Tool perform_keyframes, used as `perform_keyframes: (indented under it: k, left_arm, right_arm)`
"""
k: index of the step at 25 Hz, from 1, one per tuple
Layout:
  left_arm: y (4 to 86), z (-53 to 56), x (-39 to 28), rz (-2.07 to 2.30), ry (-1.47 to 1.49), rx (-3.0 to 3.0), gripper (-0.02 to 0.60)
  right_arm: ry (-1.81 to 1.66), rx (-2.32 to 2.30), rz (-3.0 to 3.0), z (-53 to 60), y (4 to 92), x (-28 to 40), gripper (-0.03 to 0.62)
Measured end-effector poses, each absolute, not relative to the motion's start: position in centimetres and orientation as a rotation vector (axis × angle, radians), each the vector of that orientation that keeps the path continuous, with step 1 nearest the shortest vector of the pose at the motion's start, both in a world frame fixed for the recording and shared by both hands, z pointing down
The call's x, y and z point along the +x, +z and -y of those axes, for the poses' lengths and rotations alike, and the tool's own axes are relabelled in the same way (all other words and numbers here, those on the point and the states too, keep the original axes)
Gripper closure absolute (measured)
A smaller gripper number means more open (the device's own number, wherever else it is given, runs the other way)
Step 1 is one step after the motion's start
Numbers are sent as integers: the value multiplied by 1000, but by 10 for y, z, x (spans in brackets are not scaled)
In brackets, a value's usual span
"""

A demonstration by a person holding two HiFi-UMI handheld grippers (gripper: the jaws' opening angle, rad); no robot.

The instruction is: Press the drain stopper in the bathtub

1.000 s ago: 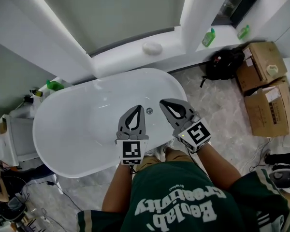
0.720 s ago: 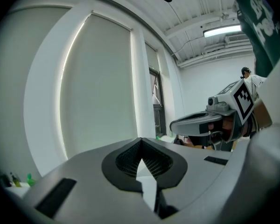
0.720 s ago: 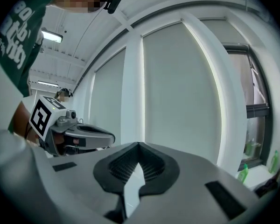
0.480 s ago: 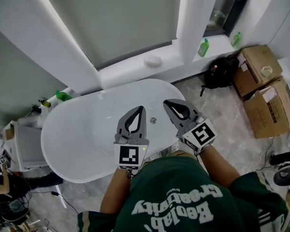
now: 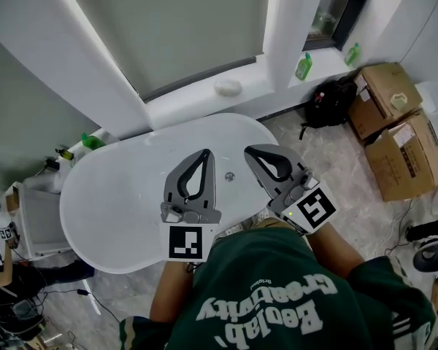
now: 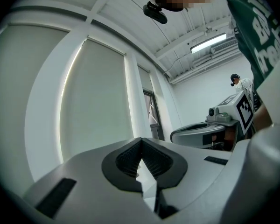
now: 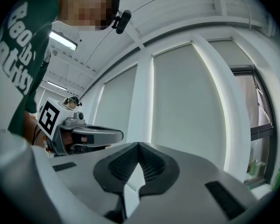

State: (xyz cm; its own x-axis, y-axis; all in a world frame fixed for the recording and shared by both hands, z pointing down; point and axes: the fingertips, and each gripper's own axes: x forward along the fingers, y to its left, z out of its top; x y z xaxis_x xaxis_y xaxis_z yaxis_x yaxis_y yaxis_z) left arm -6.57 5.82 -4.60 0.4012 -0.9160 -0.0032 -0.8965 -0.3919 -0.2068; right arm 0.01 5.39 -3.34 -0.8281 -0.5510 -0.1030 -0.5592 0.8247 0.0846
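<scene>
Where left gripper (image 5: 205,154) neighbours right gripper (image 5: 249,152), drain stopper (image 5: 230,176) lies between.

The person holds both grippers out in front of the chest, side by side and close together without touching. The left gripper (image 5: 205,153) points straight ahead, its jaws closed tip to tip with nothing between them and its marker cube (image 5: 186,243) facing up. The right gripper (image 5: 249,151) angles slightly inward toward the left one, its jaws likewise pressed together and empty. The bare left forearm (image 5: 171,292) and right forearm (image 5: 337,252) reach forward behind them.
</scene>
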Motion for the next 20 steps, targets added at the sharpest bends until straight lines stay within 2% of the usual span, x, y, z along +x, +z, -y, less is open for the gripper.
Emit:
perform_keyframes:
  k: [20]
  left_arm:
    - [-44,-49,-82,-1585,-212,-2460,574]
  right_arm:
    - [188,-870,-2951,-54,-41,-29,579]
